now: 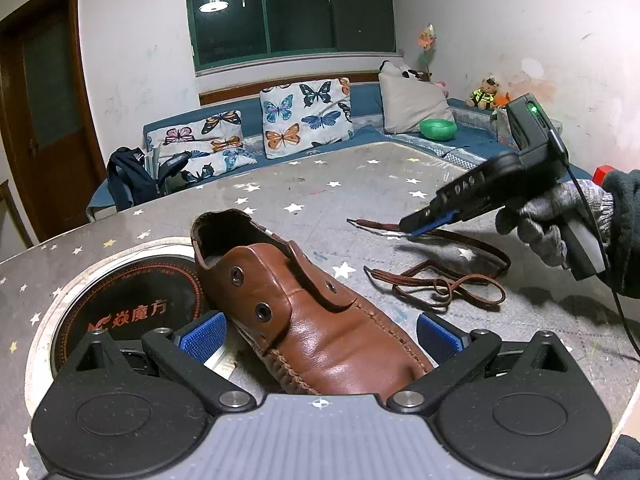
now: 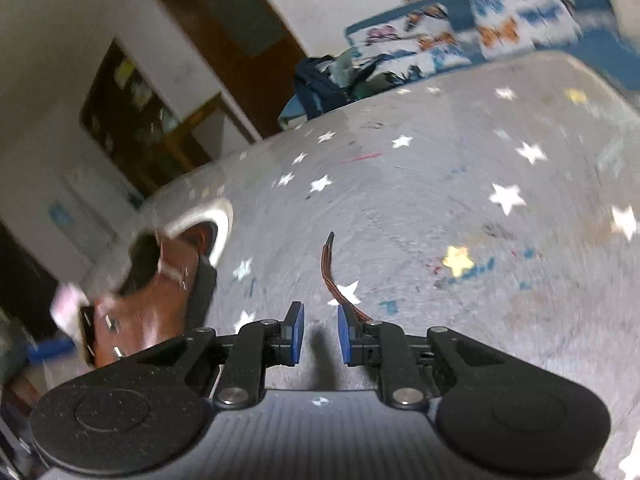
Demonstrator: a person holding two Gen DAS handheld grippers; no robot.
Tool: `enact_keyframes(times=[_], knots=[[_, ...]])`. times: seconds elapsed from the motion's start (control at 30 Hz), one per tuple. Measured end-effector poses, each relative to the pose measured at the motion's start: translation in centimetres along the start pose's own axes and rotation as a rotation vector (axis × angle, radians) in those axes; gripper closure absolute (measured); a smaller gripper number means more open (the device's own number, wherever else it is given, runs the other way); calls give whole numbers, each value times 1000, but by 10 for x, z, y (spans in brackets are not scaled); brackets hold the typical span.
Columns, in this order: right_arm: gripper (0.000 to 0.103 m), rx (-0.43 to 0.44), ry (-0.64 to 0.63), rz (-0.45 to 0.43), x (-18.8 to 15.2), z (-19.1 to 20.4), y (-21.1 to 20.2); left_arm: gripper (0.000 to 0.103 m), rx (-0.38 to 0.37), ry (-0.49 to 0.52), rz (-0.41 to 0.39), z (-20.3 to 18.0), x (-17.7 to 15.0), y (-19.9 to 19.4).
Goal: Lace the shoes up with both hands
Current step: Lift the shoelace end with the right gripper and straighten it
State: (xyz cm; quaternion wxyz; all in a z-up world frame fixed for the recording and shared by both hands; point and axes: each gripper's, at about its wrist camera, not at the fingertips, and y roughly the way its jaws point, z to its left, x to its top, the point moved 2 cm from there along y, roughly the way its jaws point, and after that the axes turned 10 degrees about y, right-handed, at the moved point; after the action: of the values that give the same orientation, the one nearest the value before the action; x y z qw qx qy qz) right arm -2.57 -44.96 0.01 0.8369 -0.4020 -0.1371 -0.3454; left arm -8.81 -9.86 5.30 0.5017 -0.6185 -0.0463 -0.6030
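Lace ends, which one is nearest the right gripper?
The farther end, just ahead of the right gripper; the other end lies nearer the shoe.

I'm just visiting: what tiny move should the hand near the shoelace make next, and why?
Probably shift the right gripper slightly sideways so the lace end sits between its pads, then close. Its jaws stand a little apart with only table showing between them, and the lace runs beside one finger, apparently not gripped. The eyelets visible on the shoe are empty.
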Motion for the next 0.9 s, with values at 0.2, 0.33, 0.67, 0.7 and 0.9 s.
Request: enact_keyframes(times=[0.2,0.33,0.67,0.7,0.9], knots=[[86,11,130,-57,10,-29,-11,0,-2,1,5,0,0,3],[86,-46,104,-67,11,-34,-12,0,-4,5,5,-2,1,4],[85,-179,-133,-101,4,-4,-23,0,-2,5,7,-2,2,4],[85,-196,-159,-99,3,0,-21,0,-3,4,7,-3,2,5],[85,-313,-338,-100,-2,20,0,0,-2,15,5,-4,2,3]])
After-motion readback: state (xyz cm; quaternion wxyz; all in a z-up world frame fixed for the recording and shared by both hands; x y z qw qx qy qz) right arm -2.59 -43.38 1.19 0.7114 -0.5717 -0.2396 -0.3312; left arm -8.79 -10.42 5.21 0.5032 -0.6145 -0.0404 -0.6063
